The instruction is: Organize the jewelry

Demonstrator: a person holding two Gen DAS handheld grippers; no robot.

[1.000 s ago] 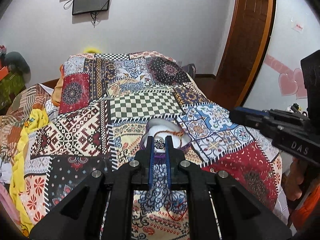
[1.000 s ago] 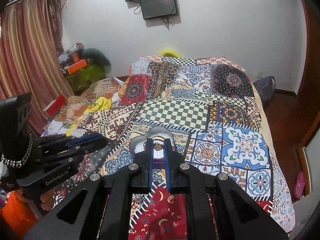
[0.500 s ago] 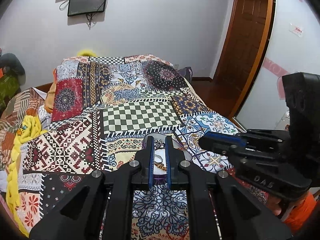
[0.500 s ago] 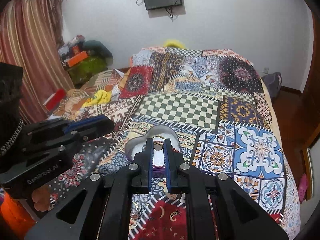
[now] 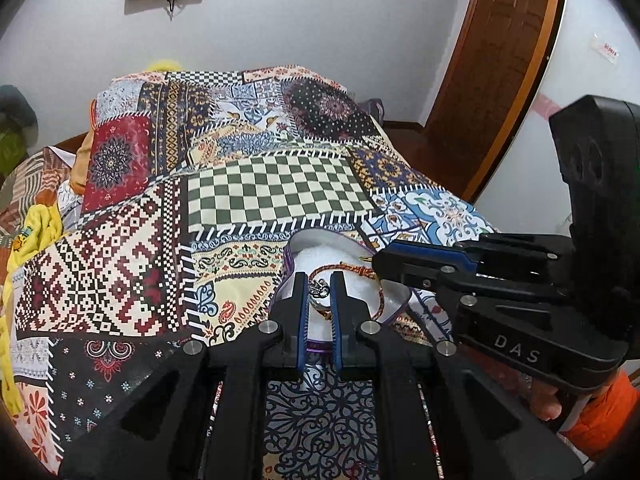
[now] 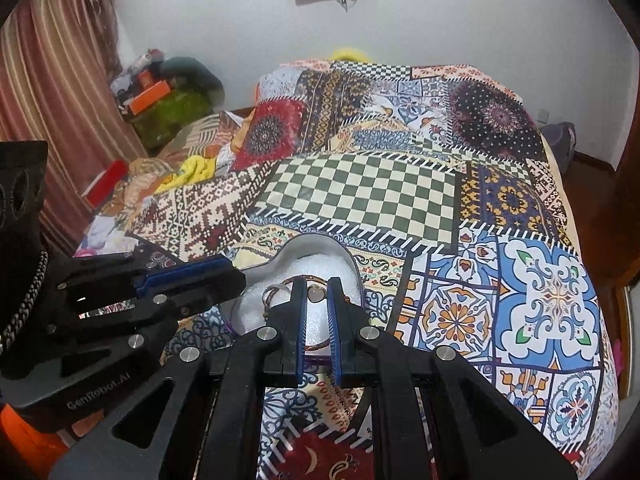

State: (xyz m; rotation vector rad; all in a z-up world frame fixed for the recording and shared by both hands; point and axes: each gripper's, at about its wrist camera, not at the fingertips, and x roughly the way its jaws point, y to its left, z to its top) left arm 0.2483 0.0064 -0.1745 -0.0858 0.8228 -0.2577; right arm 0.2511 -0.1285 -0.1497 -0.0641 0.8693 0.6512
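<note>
While the heart-shaped white-lined jewelry box (image 5: 340,252) sits on the patchwork bedspread (image 5: 276,184), both grippers hover over it — the left gripper (image 5: 319,280) narrow around a silver charm (image 5: 318,289), the right gripper (image 6: 316,286) narrow, framing a pale bead (image 6: 316,293) — a braided orange cord bracelet (image 5: 344,267) lies inside.

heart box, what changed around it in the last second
Both grippers closed in on the heart-shaped box: the left gripper and right gripper now hang over its white padding, and each crowds the other's view from the side. Their fingers kept the same narrow gap; nothing was picked up or let go. The box, the braided bracelet and the metal pieces inside stayed put on the patchwork bedspread.
</note>
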